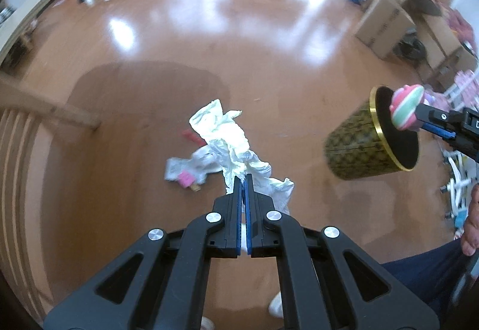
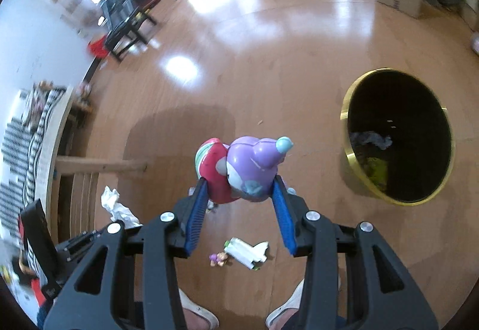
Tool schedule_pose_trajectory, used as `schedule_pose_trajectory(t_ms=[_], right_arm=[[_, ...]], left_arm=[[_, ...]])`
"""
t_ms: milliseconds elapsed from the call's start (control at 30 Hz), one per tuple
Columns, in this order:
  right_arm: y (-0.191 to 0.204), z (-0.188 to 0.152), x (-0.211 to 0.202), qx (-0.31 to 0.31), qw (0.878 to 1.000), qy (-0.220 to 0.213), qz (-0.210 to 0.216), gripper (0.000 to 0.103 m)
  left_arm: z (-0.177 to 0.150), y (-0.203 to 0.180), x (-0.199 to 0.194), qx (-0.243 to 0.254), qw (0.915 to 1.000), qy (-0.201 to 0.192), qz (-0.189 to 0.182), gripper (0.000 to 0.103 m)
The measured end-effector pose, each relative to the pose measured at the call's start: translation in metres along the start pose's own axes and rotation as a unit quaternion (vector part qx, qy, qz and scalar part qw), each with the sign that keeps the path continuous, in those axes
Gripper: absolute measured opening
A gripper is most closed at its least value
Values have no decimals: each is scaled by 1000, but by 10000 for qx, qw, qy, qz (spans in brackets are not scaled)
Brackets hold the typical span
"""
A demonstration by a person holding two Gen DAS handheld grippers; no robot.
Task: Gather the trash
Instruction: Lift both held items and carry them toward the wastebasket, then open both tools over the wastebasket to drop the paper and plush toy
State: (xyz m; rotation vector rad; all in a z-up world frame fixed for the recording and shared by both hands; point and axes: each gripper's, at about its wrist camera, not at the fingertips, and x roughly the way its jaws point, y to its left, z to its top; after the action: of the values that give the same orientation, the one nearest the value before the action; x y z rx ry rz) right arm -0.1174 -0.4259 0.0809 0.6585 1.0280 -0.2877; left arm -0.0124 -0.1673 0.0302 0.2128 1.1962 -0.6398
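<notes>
My left tongs (image 1: pixel 243 180) pinched the crumpled tissue (image 1: pixel 227 138), its length pointing forward. My right tongs (image 2: pixel 239 195) gripped a toy (image 2: pixel 242 171) near the bin (image 2: pixel 348 147).

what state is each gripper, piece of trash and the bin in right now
left gripper: shut on the crumpled tissue, lifted
right gripper: shut on the plastic toy, held up beside the bin
trash bin: upright, open, some trash inside
white wrapper: lying on floor
small figurine: lying on floor
</notes>
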Motion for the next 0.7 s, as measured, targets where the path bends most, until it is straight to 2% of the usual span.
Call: schedule_pose_trajectory(t_ms=[233,400,533,700], right_arm=[[-78,26,-50,744,9940,-591,-544,45],[-123,29,-62,1182,9883,-636,-724,46],[-150,30,-62,1467,9846,-568,-759,46],[-162,31,-62,1642,9818,-564,-772,47]], left_arm=[[39,-127,22,703,9953,27,-665,1],[49,-205,42,1069,9876,135,-1145,1],[53,-244,62,1204,9843,230,-1274,1],[60,-267,83,1222,9824,340,-1369,1]])
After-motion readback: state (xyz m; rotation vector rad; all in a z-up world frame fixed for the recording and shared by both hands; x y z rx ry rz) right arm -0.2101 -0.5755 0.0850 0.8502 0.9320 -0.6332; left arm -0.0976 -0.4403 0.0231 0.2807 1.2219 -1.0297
